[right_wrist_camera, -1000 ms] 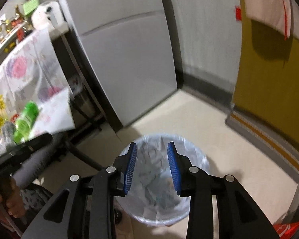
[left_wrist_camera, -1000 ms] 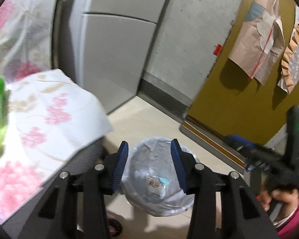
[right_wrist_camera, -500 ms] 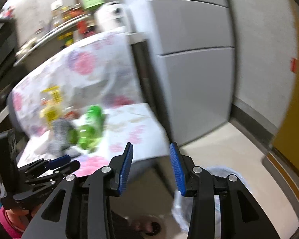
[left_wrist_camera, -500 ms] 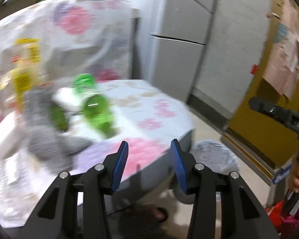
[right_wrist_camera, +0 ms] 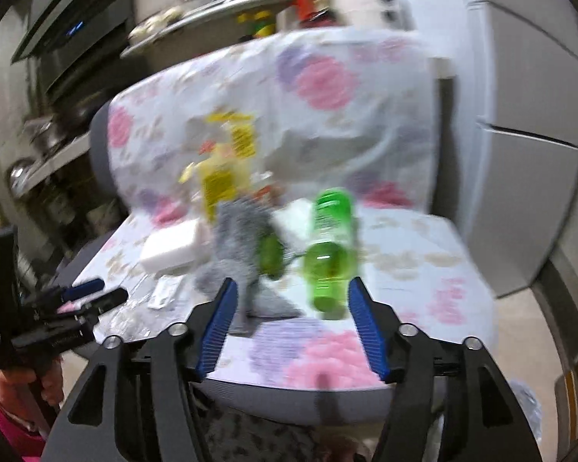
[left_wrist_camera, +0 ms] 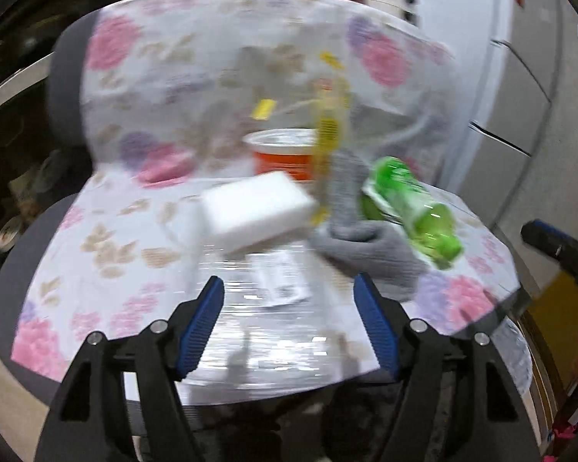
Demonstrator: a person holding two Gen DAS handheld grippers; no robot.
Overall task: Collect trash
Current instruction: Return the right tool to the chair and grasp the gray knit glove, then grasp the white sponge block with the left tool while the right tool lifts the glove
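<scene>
So the step in hand looks like picking the next piece of trash off the chair seat (left_wrist_camera: 108, 231), which is draped in a floral cloth. Both grippers are held out toward it with nothing gripped: the left gripper (left_wrist_camera: 289, 321) is spread wide over a clear plastic wrapper (left_wrist_camera: 277, 308) at the seat's front edge, and the right gripper (right_wrist_camera: 291, 325) is spread wide too, lined up with a green bottle (right_wrist_camera: 329, 246) lying on its side mid-seat. A grey cloth (right_wrist_camera: 242, 242) is bunched up just left of the bottle, a white foam block (left_wrist_camera: 256, 211) sits toward the back left, and an orange cup (left_wrist_camera: 285, 152) and a yellow packet (left_wrist_camera: 329, 131) are propped at the seat's back edge. Everything is motion-blurred, so finer detail can't be made out. Next, the bottle probably needs to be straddled across its body and pinched gently, since a round, light bottle can be expected to roll away.
</scene>
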